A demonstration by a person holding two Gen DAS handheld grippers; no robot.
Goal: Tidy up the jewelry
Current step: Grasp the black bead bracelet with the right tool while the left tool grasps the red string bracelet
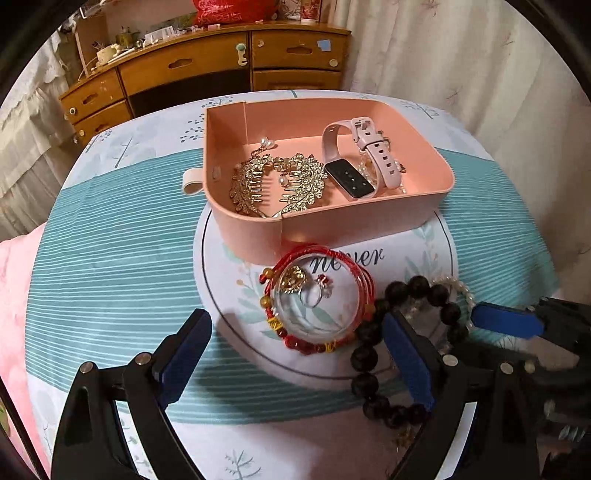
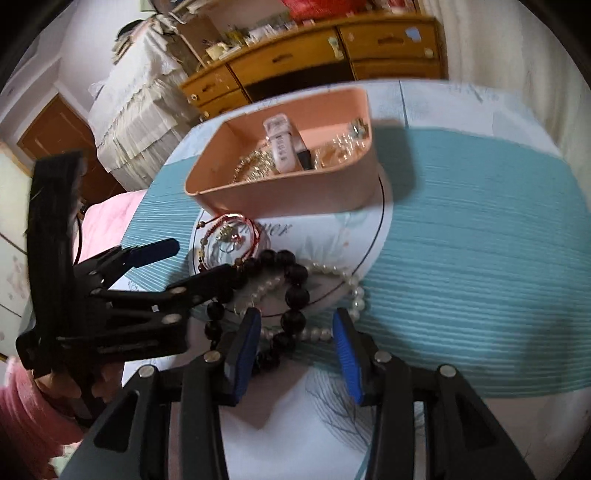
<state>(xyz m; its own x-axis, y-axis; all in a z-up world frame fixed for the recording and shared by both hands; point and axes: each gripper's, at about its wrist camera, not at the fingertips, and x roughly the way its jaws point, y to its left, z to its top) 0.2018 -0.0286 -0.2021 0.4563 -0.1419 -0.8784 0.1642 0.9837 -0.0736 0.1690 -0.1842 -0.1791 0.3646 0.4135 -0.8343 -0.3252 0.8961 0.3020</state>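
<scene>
A round table draped in a cloth (image 1: 110, 266) of teal stripes and pale tree prints, a white circle with the word "never" (image 1: 347, 258) printed at its middle. Beyond the table's far edge stands a wooden dresser (image 1: 207, 70) with several drawers, its top crowded with small items and a red bundle (image 1: 232, 11). Pale curtains (image 1: 461, 55) hang past the far right edge; pink bedding (image 1: 14, 280) lies off the left edge.
</scene>
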